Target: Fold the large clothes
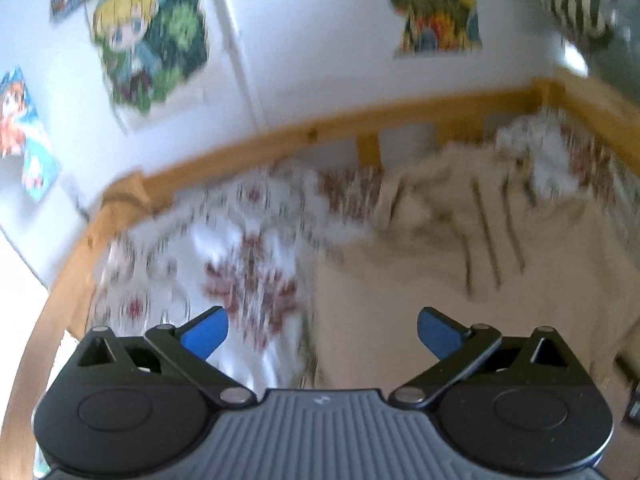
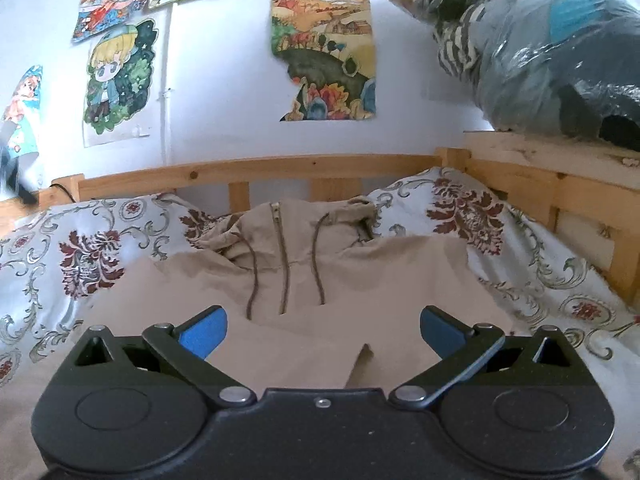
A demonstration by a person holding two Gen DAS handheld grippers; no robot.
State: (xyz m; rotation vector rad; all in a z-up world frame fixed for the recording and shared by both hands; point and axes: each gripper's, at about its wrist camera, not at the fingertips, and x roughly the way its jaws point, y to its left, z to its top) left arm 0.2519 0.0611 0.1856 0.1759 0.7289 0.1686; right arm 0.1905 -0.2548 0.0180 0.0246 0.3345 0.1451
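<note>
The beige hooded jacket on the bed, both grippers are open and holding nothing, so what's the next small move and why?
Probably lower the right gripper to the beige jacket and pinch an edge: it lies partly folded, hood toward the headboard, and the left gripper is empty too.

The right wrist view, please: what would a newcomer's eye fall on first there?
Most likely the beige hooded jacket, spread zip-up across the middle of the bed on a floral duvet. Next, the bright cartoon posters on the white wall behind the wooden bed rail. In the foreground the right gripper hangs over the jacket, its jaws wide open and empty.
</note>
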